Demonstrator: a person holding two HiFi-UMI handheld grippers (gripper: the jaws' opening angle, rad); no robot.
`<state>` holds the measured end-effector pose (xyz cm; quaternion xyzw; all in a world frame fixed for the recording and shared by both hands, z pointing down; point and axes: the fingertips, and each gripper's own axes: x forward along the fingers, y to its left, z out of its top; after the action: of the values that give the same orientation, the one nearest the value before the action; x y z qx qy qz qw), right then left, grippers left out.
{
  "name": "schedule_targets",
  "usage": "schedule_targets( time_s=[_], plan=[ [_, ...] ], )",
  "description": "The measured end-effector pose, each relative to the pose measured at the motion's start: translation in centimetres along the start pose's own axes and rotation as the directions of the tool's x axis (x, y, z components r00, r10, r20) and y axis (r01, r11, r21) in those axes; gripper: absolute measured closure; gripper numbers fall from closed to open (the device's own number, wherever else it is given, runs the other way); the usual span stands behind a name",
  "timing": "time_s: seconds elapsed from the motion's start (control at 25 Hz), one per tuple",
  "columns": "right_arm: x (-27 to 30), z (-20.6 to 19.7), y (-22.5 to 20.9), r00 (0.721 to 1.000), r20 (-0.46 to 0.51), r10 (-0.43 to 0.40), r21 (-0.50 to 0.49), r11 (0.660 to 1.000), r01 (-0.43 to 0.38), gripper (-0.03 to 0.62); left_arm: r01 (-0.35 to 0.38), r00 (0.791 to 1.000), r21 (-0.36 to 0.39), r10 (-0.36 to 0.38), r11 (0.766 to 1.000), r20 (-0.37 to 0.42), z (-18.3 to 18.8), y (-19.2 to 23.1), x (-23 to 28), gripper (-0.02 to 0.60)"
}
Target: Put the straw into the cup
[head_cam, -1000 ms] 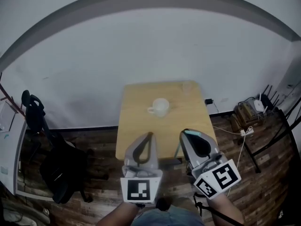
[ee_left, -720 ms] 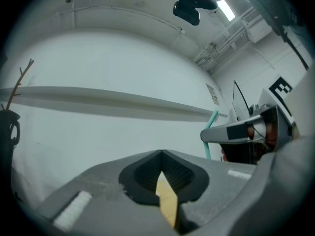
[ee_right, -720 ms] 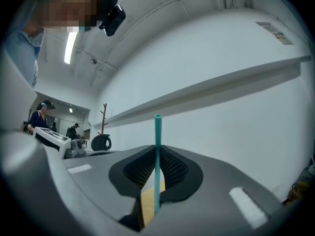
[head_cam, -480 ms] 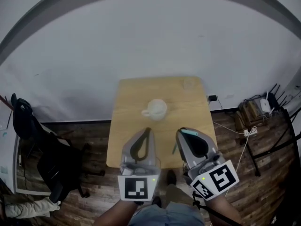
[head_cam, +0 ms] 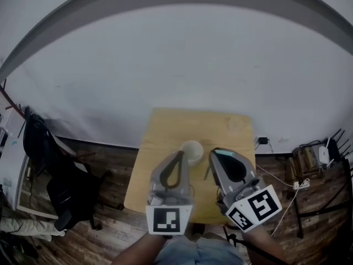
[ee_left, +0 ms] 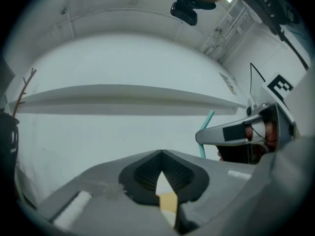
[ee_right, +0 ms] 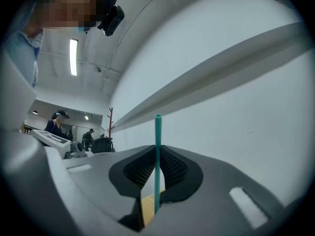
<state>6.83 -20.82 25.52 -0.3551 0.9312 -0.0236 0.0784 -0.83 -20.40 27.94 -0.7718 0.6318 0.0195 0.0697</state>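
Observation:
A white cup (head_cam: 192,149) stands near the middle of the small wooden table (head_cam: 163,130). My left gripper (head_cam: 178,154) is shut and empty, its tips just short of the cup on the near side. In the left gripper view the left gripper (ee_left: 161,152) shows only a thin slit between its pads. My right gripper (head_cam: 216,153) hovers to the right of the cup, shut on a teal straw (head_cam: 206,173). The straw (ee_right: 158,161) stands upright between the jaws of the right gripper (ee_right: 157,147), poking out above and below. The straw (ee_left: 208,119) also shows from the left gripper.
A faint round clear thing (head_cam: 237,125) lies at the table's far right corner. A black chair with a bag (head_cam: 58,184) stands on the wood floor to the left. Cables and boxes (head_cam: 311,162) lie to the right. A white wall is right behind the table.
Both grippers have moved forward from above the floor to above the table. The cup now sits right in front of the left gripper's tips. The straw stays clamped.

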Motion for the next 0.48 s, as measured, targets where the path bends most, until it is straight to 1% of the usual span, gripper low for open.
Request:
schedule_targets(
  time_s=[0.16,0.32,0.48],
  plan=[
    [1.9,1.6,-0.4,0.998,0.027,0.052,-0.022,0.998,-0.052,0.56,-0.047,0.999,0.003,0.047,0.999,0.027,0.7,1.1,1.1,0.563],
    [3.3,2.9,-0.7,0.995,0.052,0.081,-0.041,0.996,-0.079,0.56,-0.065,0.997,0.013,0.064,0.998,0.04,1.2,1.7,2.1,0.563],
    [4.9,3.0,-0.9,0.994,0.058,0.094,-0.04,0.995,-0.091,0.56,-0.072,0.997,0.022,0.071,0.997,0.025,0.7,2.8,2.9,0.563]
  ],
)
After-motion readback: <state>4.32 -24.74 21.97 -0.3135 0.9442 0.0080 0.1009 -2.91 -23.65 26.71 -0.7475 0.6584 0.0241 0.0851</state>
